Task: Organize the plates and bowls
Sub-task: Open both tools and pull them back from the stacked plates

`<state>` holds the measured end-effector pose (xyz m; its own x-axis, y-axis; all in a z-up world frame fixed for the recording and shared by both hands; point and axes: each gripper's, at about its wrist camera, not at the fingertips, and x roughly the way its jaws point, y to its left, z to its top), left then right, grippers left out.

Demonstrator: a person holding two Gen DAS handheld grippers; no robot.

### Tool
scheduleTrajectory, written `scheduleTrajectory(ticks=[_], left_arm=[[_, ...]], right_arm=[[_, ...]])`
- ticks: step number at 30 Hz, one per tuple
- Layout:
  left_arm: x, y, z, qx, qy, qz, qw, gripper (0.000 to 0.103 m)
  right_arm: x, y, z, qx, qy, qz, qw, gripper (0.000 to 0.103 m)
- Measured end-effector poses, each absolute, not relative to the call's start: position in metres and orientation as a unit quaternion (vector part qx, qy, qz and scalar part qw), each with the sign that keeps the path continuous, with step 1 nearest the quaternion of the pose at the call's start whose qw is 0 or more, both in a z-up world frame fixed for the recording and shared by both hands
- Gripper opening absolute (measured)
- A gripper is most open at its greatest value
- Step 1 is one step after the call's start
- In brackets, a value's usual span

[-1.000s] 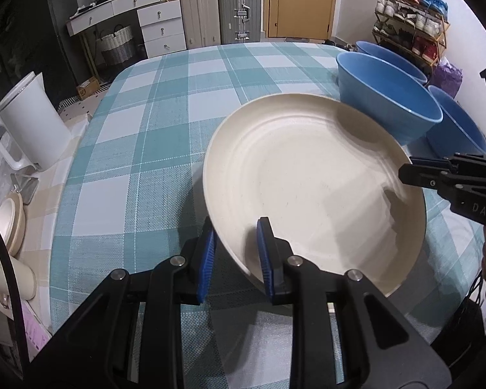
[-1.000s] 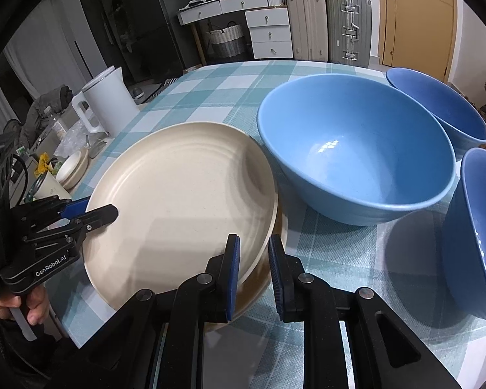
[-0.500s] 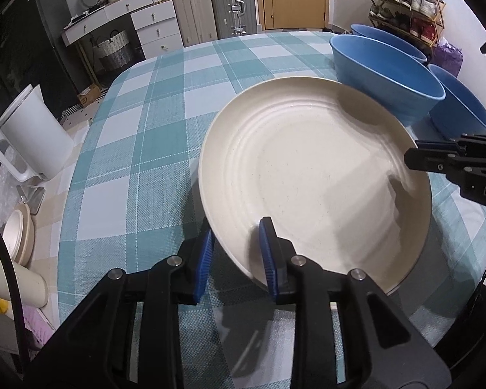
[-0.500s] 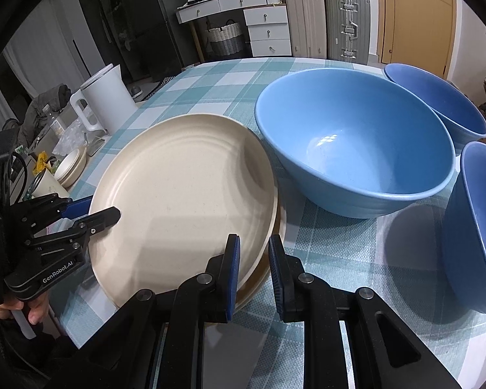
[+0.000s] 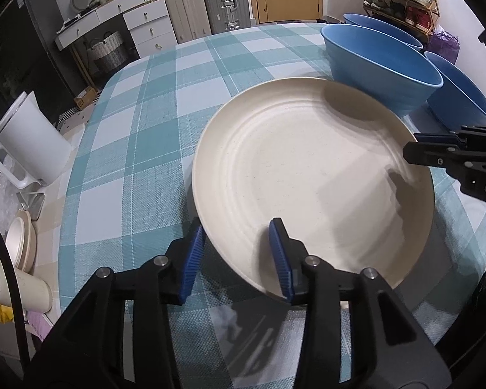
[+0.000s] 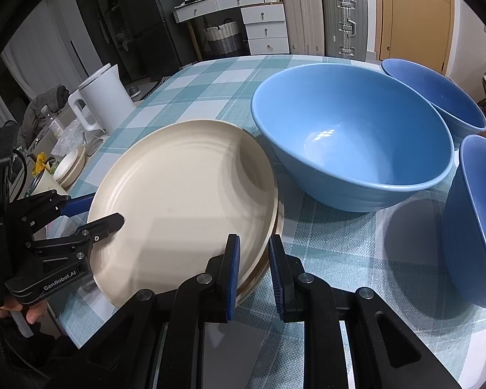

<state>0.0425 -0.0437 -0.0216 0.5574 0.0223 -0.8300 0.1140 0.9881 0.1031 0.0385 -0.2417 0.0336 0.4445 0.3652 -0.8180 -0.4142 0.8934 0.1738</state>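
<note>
My left gripper (image 5: pixel 236 256) has just been opening, its pads now spread clear of the cream plate (image 5: pixel 311 175) rim between them; my right gripper (image 6: pixel 254 269) pinches the opposite rim. The plate sits on another plate, beside the blue bowl (image 6: pixel 353 136). To finish cleanly, I should let go only once the rims sit concentric.

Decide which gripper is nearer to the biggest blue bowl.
Right. The right gripper clamps the cream plates' edge nearest the biggest blue bowl; the left gripper, jaws just opened, straddles the far rim.
</note>
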Motion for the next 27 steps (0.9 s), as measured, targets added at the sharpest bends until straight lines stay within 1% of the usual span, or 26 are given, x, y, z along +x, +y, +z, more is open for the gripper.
scheduleTrajectory(ticks=[2, 7, 20, 21, 24, 26, 27], left_arm=[[0.043, -0.043, -0.021, 0.063, 0.472, -0.033, 0.879, 0.043], [0.046, -0.043, -0.023, 0.063, 0.474, -0.035, 0.877, 0.047], [0.051, -0.032, -0.024, 0.025, 0.481, -0.047, 0.875, 0.05], [0.051, -0.031, -0.022, 0.021, 0.48, -0.047, 0.876, 0.052], [0.049, -0.026, -0.015, 0.004, 0.471, -0.049, 0.881, 0.066], [0.048, -0.023, -0.009, -0.008, 0.464, -0.053, 0.884, 0.071], [0.047, -0.022, -0.006, -0.014, 0.462, -0.054, 0.885, 0.076]], right_arm=[[0.038, -0.241, 0.033, -0.029, 0.475, 0.228, 0.85, 0.019], [0.037, -0.241, 0.034, -0.031, 0.474, 0.226, 0.85, 0.019], [0.034, -0.243, 0.03, -0.034, 0.479, 0.221, 0.849, 0.019], [0.033, -0.243, 0.03, -0.036, 0.48, 0.221, 0.848, 0.019], [0.034, -0.243, 0.031, -0.036, 0.483, 0.221, 0.846, 0.021], [0.034, -0.242, 0.033, -0.037, 0.482, 0.224, 0.846, 0.027], [0.034, -0.241, 0.034, -0.038, 0.482, 0.224, 0.846, 0.029]])
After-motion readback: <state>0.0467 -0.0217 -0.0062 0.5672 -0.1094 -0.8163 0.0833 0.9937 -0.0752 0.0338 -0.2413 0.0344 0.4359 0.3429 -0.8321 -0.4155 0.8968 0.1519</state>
